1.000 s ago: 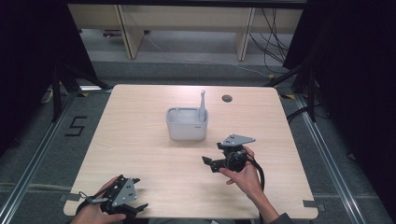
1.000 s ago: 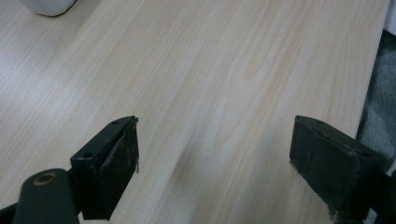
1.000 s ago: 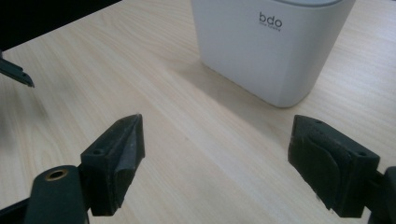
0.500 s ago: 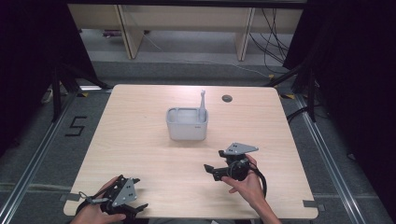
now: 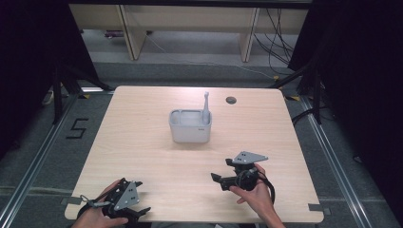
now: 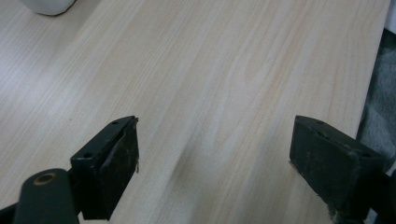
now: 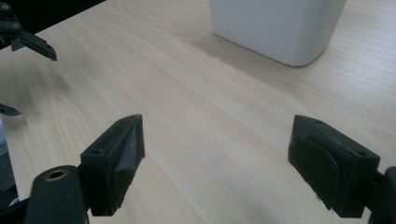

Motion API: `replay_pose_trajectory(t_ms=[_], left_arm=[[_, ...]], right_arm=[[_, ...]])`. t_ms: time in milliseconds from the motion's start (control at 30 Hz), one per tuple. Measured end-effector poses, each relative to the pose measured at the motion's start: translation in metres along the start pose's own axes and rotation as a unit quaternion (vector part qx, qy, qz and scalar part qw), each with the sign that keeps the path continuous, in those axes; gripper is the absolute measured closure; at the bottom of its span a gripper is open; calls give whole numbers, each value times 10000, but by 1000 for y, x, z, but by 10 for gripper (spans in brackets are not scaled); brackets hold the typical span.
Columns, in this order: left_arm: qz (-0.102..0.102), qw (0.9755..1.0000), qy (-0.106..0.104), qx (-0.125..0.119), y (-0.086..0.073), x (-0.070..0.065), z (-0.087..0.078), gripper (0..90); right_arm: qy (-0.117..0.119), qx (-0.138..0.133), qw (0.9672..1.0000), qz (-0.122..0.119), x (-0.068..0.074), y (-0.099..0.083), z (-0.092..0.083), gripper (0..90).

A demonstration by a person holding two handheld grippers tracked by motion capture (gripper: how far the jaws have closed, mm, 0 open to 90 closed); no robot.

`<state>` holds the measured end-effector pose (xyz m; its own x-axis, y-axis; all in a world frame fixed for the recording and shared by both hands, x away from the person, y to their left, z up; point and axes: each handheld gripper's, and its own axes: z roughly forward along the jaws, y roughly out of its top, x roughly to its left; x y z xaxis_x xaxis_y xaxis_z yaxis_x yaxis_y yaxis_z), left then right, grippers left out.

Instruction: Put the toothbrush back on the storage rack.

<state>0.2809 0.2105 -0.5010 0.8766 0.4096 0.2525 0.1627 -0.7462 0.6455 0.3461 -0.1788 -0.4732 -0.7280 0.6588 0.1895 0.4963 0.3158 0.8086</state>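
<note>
A white tub [image 5: 190, 127] stands mid-table with a grey handle [image 5: 206, 101] sticking upright out of its right back corner. My right gripper [image 5: 219, 170] sits low over the table's near right part, held by a hand, jaws pointing left and open with nothing between them. In the right gripper view the right gripper [image 7: 215, 154] faces bare wood, with the tub [image 7: 280, 28] ahead to the right. My left gripper [image 5: 141, 196] rests at the near left edge, open and empty. In the left gripper view the left gripper [image 6: 215, 144] frames bare tabletop, and the tub's corner [image 6: 46, 4] is at top left.
The wooden table [image 5: 142, 142] has a round cable hole [image 5: 231, 100] at the back right. Black curtains flank both sides, with shelving and cables on the floor beyond the far edge. The other gripper [image 7: 23, 42] appears far left in the right gripper view.
My right gripper has drawn back from the tub toward the table's near edge, still open. The left gripper has stayed put.
</note>
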Motion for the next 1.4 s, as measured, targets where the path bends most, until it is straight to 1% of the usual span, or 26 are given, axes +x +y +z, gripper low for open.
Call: replay_pose_trajectory(t_ms=[33, 67, 167, 200, 267, 300, 333, 367, 433, 467, 500, 533, 567, 600, 633, 667, 733, 767, 867, 900, 933, 967, 1000, 1333, 1367, 1400], left_arm=[[3, 10000, 0, 1, 0, 0, 0, 154], [3, 10000, -1, 3, 0, 0, 0, 154], [-1, 10000, 0, 0, 0, 0, 0, 154], [0, 10000, 0, -1, 0, 0, 0, 154], [0, 10000, 0, 2, 0, 0, 0, 154], [-6, 10000, -7, -15, 0, 0, 1, 154], [-6, 10000, -6, -15, 0, 0, 1, 154], [-4, 10000, -5, -16, 0, 0, 1, 154], [-6, 10000, -7, -11, 0, 0, 1, 154], [-2, 10000, -5, -8, 0, 0, 1, 154], [-5, 10000, -6, -10, 0, 0, 1, 154], [-5, 10000, -8, -9, 0, 0, 1, 154], [-6, 10000, -9, -8, 0, 0, 1, 154], [-8, 10000, -8, -11, 0, 0, 1, 154], [-6, 10000, -8, -10, 0, 0, 1, 154], [-8, 10000, -6, -10, 0, 0, 1, 154], [4, 10000, -3, -7, 0, 0, 0, 154], [28, 10000, 8, 8, 0, 1, 0, 154], [17, 10000, -1, 0, 0, 1, 0, 154], [-1, 10000, -7, -9, 0, 0, 0, 154], [-5, 10000, -6, -12, 0, 0, 1, 154], [-3, 10000, -7, -11, 0, 0, 0, 154], [-5, 10000, -7, -11, 0, 0, 0, 154], [-5, 10000, -7, -11, 0, 0, 1, 154], [-3, 10000, -6, -7, 0, 0, 1, 154], [-5, 10000, -9, -11, 0, 0, 1, 154]], right_arm=[[-85, -2, 9999, -100, -1, 0, -2, 194], [-17, -11, 10000, -10, 1, -2, -2, 194], [-49, -27, 9999, -135, -1, -4, -6, 192], [-30, 2, 10000, 45, 1, -5, -7, 192], [-102, -24, 9999, -108, -1, -7, -10, 192], [-65, -10, 10000, 0, 0, -9, -11, 192], [-76, -36, 9999, -127, -2, -9, -12, 192], [-37, -38, 10000, 24, -1, -10, -13, 191], [-120, -49, 9999, -72, -2, -12, -16, 183], [-66, 16, 9999, 150, 1, -13, -17, 175], [-122, -38, 9999, -49, -1, -14, -17, 173], [-105, 38, 9999, 99, 1, -15, -18, 171], [-136, 21, 9999, -53, -1, -16, -18, 168], [-152, 90, 9998, 19, 0, -17, -19, 164], [-149, 98, 9998, -81, 0, -18, -19, 164], [-196, 164, 9997, 40, 3, -18, -20, 164], [-151, 159, 9997, -121, 3, -20, -20, 164], [-189, 213, 9996, -31, 5, -20, -21, 164], [-198, 273, 9994, -115, 6, -23, -21, 164], [-214, 343, 9992, -13, 9, -24, -22, 162], [-208, 333, 9990, -205, 6, -24, -22, 161], [-181, 356, 9991, -110, 8, -26, -23, 160], [-220, 400, 9987, -220, 7, -26, -23, 161], [-249, 494, 9983, -199, 8, -34, -27, 160], [-213, 552, 9982, -75, 9, -35, -28, 160], [-263, 541, 9980, -181, 8, -35, -29, 160]])
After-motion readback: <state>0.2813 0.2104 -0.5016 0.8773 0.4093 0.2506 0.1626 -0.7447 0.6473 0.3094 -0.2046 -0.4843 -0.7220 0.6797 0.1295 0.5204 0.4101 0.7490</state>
